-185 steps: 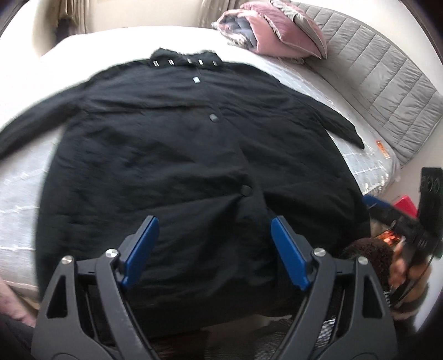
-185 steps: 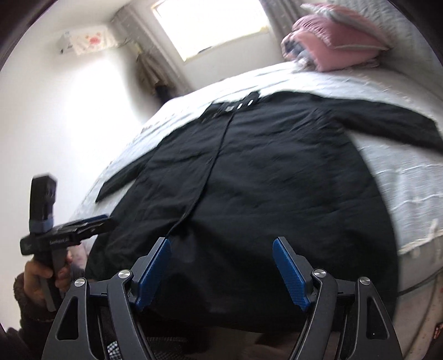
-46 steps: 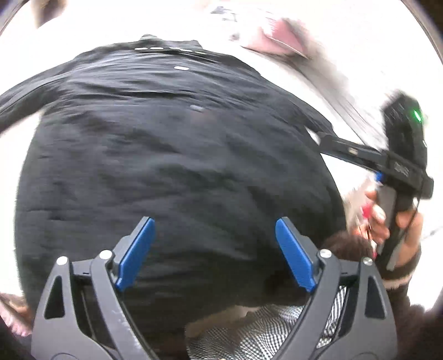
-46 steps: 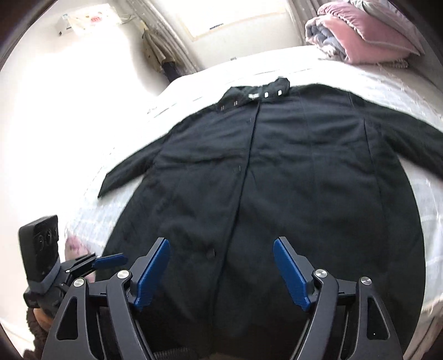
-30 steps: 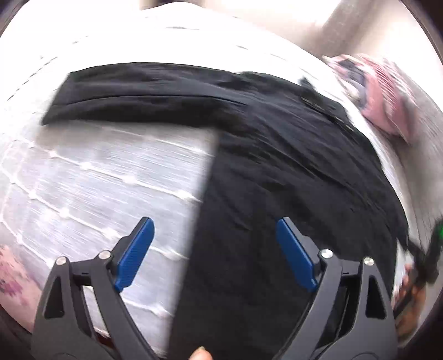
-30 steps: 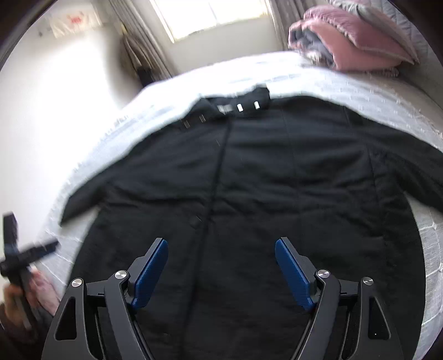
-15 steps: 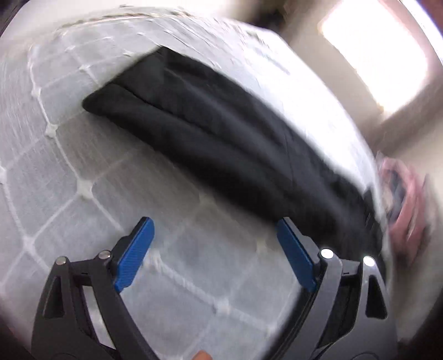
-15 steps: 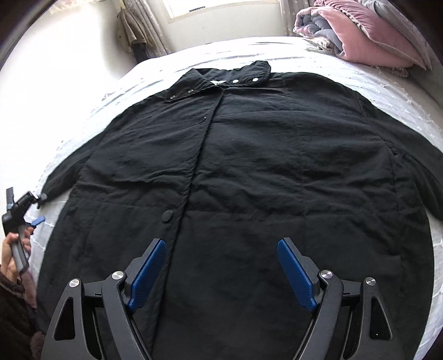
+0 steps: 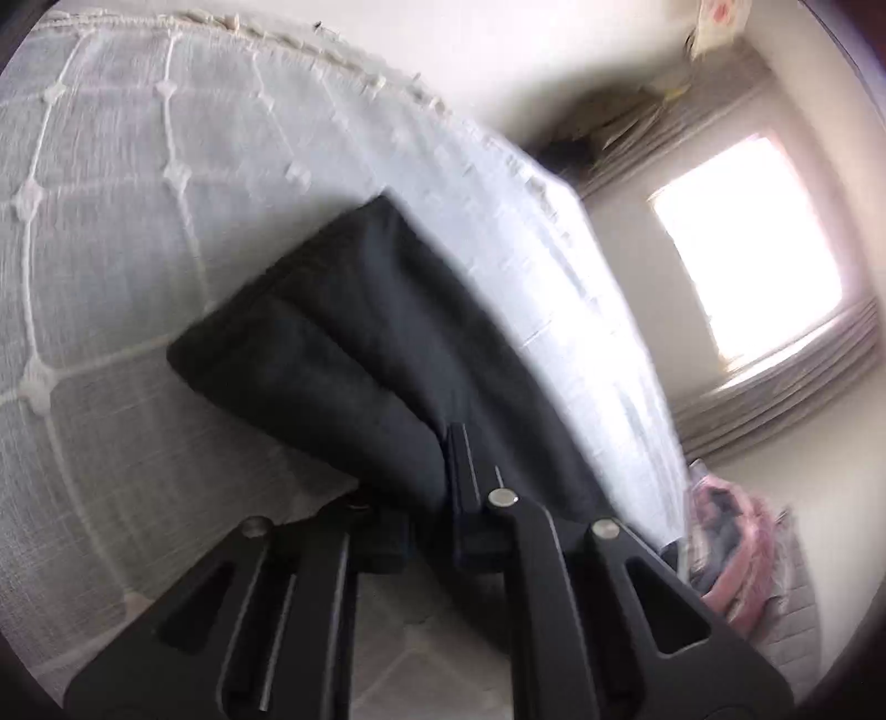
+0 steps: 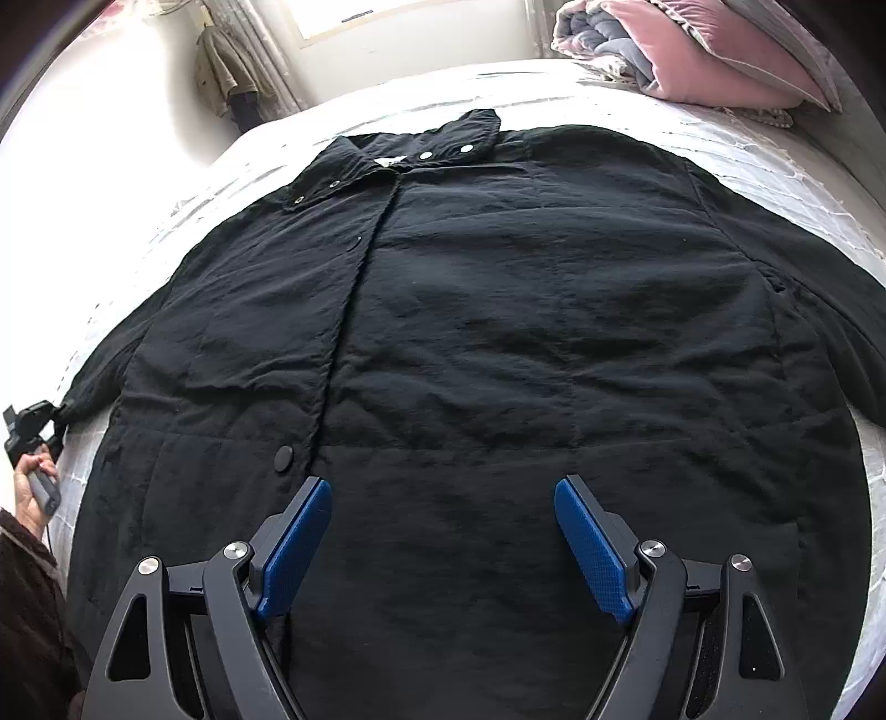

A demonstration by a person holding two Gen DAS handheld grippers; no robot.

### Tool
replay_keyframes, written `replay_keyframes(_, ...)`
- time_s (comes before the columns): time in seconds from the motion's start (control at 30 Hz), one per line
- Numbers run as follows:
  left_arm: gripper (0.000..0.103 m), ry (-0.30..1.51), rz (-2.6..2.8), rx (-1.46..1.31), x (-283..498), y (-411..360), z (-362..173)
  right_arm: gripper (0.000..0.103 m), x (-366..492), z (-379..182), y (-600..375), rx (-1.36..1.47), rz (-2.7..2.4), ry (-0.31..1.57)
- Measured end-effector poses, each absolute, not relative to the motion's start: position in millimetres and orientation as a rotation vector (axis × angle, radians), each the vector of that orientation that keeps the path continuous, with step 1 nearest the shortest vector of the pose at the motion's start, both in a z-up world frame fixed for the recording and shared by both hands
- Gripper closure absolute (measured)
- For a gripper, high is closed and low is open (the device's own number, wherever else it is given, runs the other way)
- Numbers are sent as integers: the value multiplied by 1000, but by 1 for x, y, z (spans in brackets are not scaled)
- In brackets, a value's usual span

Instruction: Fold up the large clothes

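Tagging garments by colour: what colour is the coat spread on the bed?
Black, with small silver snaps on the collar. The coat shows best in the right wrist view.

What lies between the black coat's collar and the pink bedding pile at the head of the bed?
Only bare white bedspread, seen in the right wrist view: the black coat has its collar short of the pink bedding.
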State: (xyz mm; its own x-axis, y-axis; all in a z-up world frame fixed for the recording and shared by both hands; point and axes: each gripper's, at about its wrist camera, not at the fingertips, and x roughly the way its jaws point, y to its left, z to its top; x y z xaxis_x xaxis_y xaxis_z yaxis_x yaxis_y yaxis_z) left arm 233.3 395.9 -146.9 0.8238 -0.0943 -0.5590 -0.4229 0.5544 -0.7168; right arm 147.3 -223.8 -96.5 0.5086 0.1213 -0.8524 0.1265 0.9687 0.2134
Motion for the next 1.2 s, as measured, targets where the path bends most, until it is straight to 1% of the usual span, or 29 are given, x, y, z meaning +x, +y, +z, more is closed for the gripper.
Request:
replay_keyframes(0.1,94,503,199,-811,229,375,-108,19,146,-97,-227,263,-13,1042)
replay_keyframes(0.2,94,392,141,-614,224,336,-55,19,145,-97,-229,285,-6,1049)
replay_keyframes(0.3,94,314,31,-522,217,295,-12,19,143,-93,-230,312,16,1037)
replay_keyframes(0.4,94,269,-96,-442,215,247,25,19,142,-89,-230,315,18,1025)
replay_keyframes(0.53,94,265,-243,-344,219,182,53,19,142,-86,-233,347,27,1011)
replay_keyframes(0.6,94,291,-325,-310,222,140,56,19,142,-84,-234,365,29,1002)
replay_keyframes(0.73,94,360,-446,-266,227,87,40,19,142,-81,-236,376,28,989)
replay_keyframes(0.83,94,435,-510,-224,228,52,13,19,141,-80,-235,378,35,982)
replay_keyframes(0.93,93,558,-586,-190,233,20,-25,19,142,-79,-236,388,44,976)
replay_keyframes(0.97,86,618,-626,-168,236,8,-38,19,142,-79,-237,397,50,972)
replay_keyframes(1.0,72,681,-654,-142,236,-5,-49,19,142,-79,-238,417,65,962)
replay_keyframes(1.07,61,803,-684,-66,234,-24,-75,19,142,-78,-243,477,100,951)
replay_keyframes(1.1,54,826,-681,-36,231,-27,-82,19,143,-79,-246,519,118,944)
replay_keyframes(1.13,50,835,-671,-12,228,-25,-86,19,143,-79,-249,565,136,934)
replay_keyframes(1.2,36,813,-657,-35,221,-6,-85,19,144,-79,-256,655,172,910)
